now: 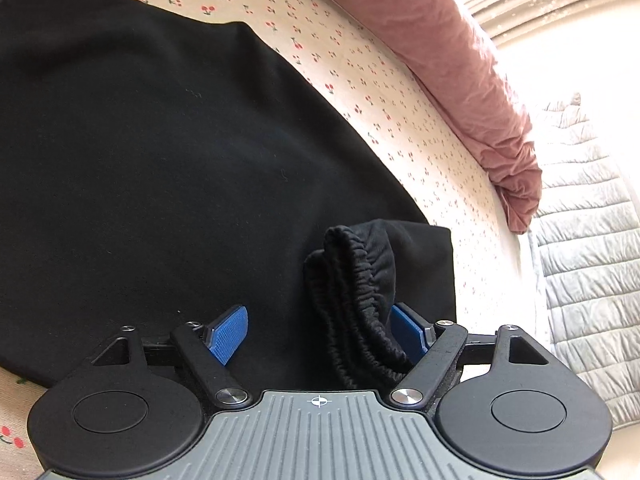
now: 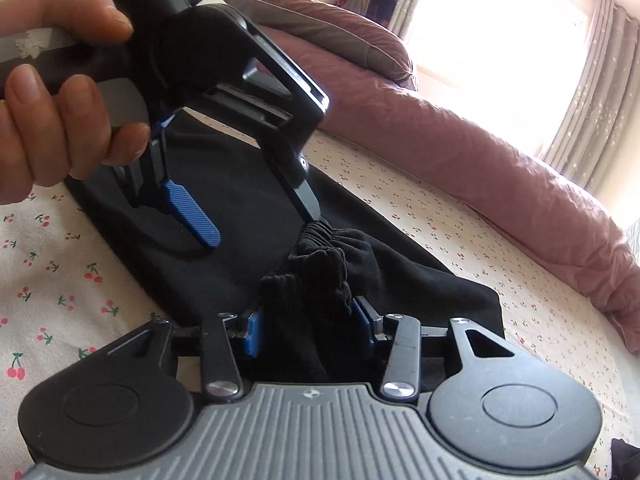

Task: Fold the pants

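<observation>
Black pants [image 1: 160, 140] lie flat on a cherry-print sheet [image 1: 400, 120]. Their gathered elastic band [image 1: 360, 280] stands bunched up at the near end. My left gripper [image 1: 318, 332] is open wide, and the elastic bunch leans against its right pad [image 1: 408, 328] while the left pad is bare. In the right wrist view the left gripper [image 2: 260, 228] hangs over the pants [image 2: 240, 184] in a person's hand [image 2: 48, 112], one fingertip at the elastic band [image 2: 324, 236]. My right gripper [image 2: 310, 326] has a thick wad of the black fabric filling the gap between its pads.
A rolled pink duvet [image 1: 460, 80] runs along the far side of the bed, also in the right wrist view [image 2: 500, 168]. A grey quilted blanket [image 1: 592, 260] lies beyond the bed's edge. A bright window with curtains [image 2: 580, 80] is behind.
</observation>
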A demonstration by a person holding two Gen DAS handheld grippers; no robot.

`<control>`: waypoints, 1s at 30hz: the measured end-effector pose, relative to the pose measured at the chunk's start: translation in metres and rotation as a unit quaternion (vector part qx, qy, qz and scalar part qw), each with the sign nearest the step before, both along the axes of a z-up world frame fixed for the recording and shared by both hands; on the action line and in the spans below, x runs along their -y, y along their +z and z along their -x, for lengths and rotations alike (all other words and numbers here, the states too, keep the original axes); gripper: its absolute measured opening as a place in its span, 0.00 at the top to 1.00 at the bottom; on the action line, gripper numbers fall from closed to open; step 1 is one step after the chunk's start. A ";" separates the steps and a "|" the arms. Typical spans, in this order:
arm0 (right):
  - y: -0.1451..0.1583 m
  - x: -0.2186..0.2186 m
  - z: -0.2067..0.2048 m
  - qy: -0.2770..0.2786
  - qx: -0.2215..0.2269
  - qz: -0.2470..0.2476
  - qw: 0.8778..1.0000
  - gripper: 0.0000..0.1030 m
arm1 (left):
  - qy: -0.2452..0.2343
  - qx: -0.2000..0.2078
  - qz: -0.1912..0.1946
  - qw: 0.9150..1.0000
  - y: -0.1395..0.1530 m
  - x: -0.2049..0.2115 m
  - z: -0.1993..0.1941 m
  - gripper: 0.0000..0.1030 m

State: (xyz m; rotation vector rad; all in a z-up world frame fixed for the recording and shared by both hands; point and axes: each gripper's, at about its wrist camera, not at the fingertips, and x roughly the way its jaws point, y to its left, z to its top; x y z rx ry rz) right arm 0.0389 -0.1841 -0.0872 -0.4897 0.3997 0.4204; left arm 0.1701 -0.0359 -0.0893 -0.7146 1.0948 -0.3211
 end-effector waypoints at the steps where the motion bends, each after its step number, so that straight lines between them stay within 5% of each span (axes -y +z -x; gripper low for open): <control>1: 0.001 0.001 -0.001 0.004 -0.003 -0.001 1.000 0.66 | -0.002 0.004 -0.008 1.000 0.000 0.006 0.001 0.22; 6: -0.001 0.002 -0.011 0.007 -0.023 0.000 1.000 0.81 | -0.023 0.053 -0.076 0.995 0.011 0.035 0.007 0.20; 11: -0.009 -0.005 -0.010 -0.001 -0.023 0.007 1.000 0.84 | -0.045 0.093 -0.149 0.983 0.017 0.064 0.023 0.20; 26: -0.001 -0.013 0.005 -0.051 0.027 -0.056 0.997 0.87 | -0.052 0.088 -0.105 0.989 0.017 0.060 0.020 0.22; 28: 0.001 -0.014 0.006 -0.056 0.031 -0.065 0.996 0.88 | -0.051 0.090 -0.089 0.991 0.019 0.055 0.015 0.28; 30: 0.001 -0.015 0.007 -0.056 0.030 -0.065 0.996 0.88 | -0.059 0.093 -0.070 0.991 0.019 0.051 0.009 0.44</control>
